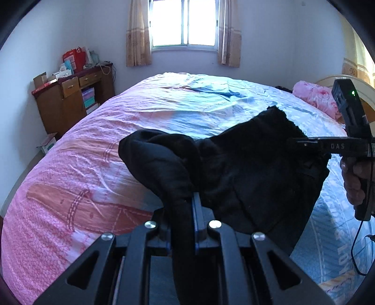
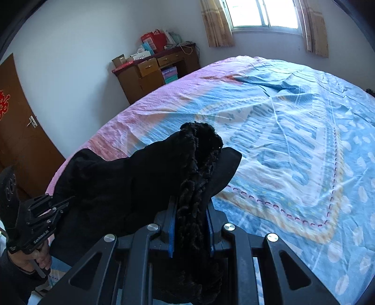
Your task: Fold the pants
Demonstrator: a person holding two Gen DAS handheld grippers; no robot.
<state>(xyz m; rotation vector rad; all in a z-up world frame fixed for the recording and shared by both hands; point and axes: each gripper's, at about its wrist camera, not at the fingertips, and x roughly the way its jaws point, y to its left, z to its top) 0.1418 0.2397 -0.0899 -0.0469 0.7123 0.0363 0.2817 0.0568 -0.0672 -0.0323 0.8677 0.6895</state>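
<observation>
Left wrist view: your left gripper is clamped nearly shut on a fold of the black pants, fabric pinched between the blue-edged fingers. Pants hang bunched in the air above the bed, stretched across to your right gripper at the right edge, which bites the fleecy edge of the same garment. Your right hand wraps that gripper's handle, cable trailing below it. Pink pillow sits at the bed's far right, wooden desk with boxes and bags against the left wall, window straight ahead.

Right wrist view: right gripper is closed down on a thick wad of the pants' fleece lining, jaws held slightly apart by the bulk. Cloth runs left to the left gripper, whose tips are buried in it, your left hand below on the handle. Bedcover under the pants is blue and pink, wrinkled. Brown door at far left.
</observation>
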